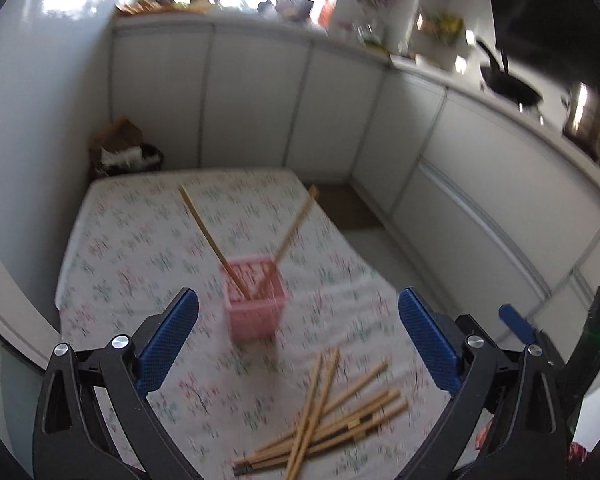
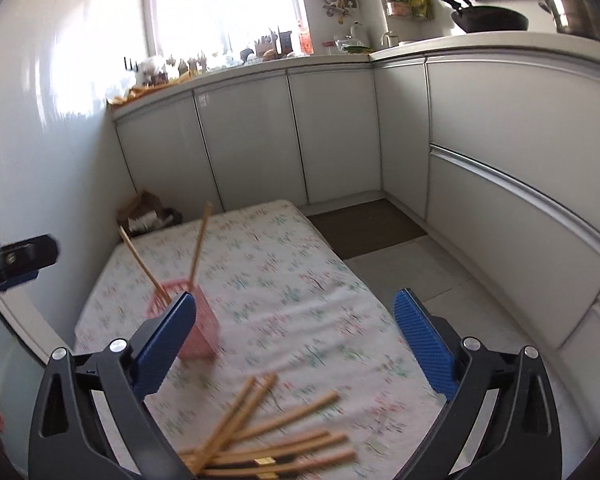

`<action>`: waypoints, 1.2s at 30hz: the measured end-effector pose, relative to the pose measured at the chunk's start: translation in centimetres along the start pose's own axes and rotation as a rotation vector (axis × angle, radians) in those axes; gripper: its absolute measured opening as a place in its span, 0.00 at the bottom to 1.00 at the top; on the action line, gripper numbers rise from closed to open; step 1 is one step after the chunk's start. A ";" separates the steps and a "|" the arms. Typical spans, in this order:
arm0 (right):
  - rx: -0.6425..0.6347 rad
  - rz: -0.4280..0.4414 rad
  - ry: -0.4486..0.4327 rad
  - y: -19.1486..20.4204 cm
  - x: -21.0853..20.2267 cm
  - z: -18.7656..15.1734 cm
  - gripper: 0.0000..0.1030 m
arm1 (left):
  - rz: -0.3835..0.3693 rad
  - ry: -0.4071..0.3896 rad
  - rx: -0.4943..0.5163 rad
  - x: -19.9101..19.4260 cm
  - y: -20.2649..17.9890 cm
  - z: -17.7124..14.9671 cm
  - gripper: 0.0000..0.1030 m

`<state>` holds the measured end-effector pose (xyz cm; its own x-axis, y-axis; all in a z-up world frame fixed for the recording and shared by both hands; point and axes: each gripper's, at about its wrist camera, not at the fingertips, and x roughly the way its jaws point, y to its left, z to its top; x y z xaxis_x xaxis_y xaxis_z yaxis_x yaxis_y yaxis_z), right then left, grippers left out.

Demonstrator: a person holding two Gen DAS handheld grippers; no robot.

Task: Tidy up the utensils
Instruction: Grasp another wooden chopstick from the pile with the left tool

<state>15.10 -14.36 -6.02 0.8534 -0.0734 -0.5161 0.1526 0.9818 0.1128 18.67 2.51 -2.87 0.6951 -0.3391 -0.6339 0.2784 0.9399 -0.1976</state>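
A pink slotted basket stands on the floral-cloth table and holds two wooden chopsticks that lean outward. A loose pile of several wooden chopsticks lies on the cloth near the front edge. My left gripper is open and empty, above the table just in front of the basket. In the right wrist view the basket is behind the left finger and the pile lies low between the fingers. My right gripper is open and empty.
White kitchen cabinets wrap around the back and right. A black wok and a steel pot sit on the counter. A bin with a paper bag stands behind the table. The other gripper shows at the left edge.
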 end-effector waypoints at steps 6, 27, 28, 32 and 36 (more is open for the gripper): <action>0.028 0.011 0.111 -2.9 -0.3 -5.1 0.94 | -0.019 0.321 0.077 7.3 -2.8 -2.8 0.93; 0.100 -0.001 0.277 -6.6 1.8 -8.7 0.94 | 0.047 0.625 -0.034 21.2 -1.9 -7.5 0.25; 0.094 -0.001 0.276 -6.4 1.9 -8.6 0.94 | 0.052 0.631 -0.030 21.6 -1.9 -7.7 0.22; 0.063 -0.017 0.270 -5.5 2.3 -8.0 0.94 | 0.067 0.653 -0.007 23.1 -1.6 -8.3 0.16; 0.050 -0.041 0.274 -5.1 3.0 -7.5 0.94 | 0.059 0.585 0.016 23.0 -1.3 -8.1 0.09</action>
<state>13.13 -18.28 -14.48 0.6806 -0.0560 -0.7305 0.2142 0.9687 0.1252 28.94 -6.17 -23.31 0.2294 -0.2037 -0.9518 0.2638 0.9543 -0.1407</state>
